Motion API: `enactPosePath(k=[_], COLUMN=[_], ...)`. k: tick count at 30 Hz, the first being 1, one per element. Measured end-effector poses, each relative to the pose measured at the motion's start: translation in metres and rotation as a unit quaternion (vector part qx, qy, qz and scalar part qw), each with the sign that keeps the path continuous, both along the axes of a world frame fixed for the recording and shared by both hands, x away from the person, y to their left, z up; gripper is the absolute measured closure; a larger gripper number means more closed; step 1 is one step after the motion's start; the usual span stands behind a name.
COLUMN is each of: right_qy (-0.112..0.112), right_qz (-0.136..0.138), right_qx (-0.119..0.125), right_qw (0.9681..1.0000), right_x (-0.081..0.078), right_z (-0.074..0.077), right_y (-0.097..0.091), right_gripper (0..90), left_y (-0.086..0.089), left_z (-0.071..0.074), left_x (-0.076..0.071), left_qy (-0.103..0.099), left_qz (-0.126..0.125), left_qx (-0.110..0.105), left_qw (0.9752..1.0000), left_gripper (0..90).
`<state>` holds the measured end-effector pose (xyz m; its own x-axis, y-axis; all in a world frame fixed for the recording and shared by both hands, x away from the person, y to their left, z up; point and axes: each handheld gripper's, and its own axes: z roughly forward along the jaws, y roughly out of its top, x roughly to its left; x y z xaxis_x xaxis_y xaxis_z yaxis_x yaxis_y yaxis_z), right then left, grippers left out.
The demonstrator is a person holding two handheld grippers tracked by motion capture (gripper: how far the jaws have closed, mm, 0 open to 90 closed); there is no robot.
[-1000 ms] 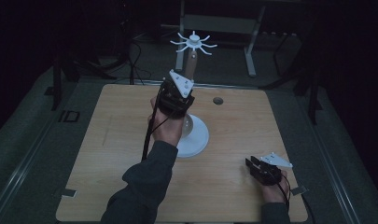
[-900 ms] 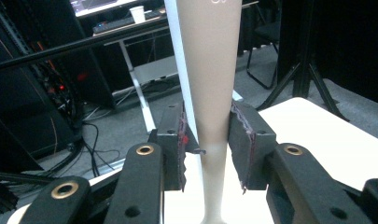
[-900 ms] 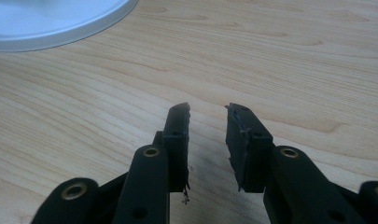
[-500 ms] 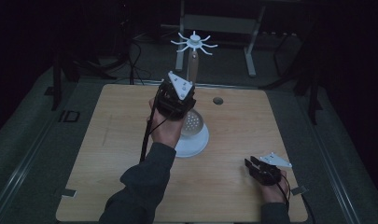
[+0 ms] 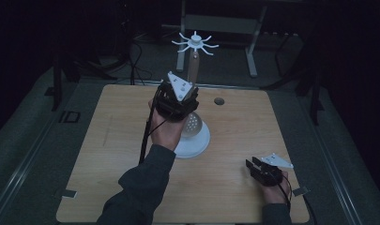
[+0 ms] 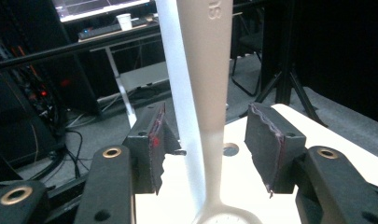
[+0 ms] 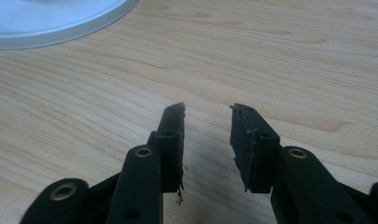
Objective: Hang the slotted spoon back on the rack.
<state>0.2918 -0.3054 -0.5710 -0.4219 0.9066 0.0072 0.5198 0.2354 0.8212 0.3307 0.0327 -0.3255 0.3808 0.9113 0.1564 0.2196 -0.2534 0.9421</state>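
Note:
A white stand rises from a round base (image 5: 200, 143) to a spoked hanger top (image 5: 195, 43). A pale slotted spoon stands upright against the stand's white post (image 6: 175, 70). Its handle (image 6: 210, 70) runs up between the jaws and its perforated head (image 5: 193, 124) is low over the base. My left gripper (image 6: 214, 140) is open: the jaws have just been opening, and the pads (image 6: 156, 144) stand clear of the handle on both sides. My right gripper (image 5: 251, 165) rests low at the table's near right. It is open (image 7: 207, 109), has just been opening, and nothing is between its jaws.
The wooden table (image 5: 108, 154) has a small dark round hole (image 5: 219, 101) near its far edge. The base's rim (image 7: 60, 23) lies ahead and left of the right gripper. Dark floor, cables and metal frames surround the table.
The spoon's perforated head now shows more plainly below the left hand. Both hands stay about where they were.

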Motion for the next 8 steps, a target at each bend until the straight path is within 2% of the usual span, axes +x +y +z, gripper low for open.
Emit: enactPosePath(k=[6, 8], right_qy=[0.0, 0.001], right_qz=[-0.001, -0.003], right_qx=[0.001, 0.001], right_qw=[1.0, 1.0], right_x=[0.0001, 0.0002], right_z=[0.0, 0.0], right_y=[-0.0005, -0.0011], right_gripper=[64.8, 64.4], left_y=[0.0041, 0.0078], left_z=[-0.0036, -0.0062], left_x=[-0.0006, -0.0021], left_qy=[0.011, 0.017], left_qz=[-0.009, -0.025], left_qx=[-0.002, -0.008], left_qw=[0.9999, 0.9995], left_gripper=[47.9, 47.3])
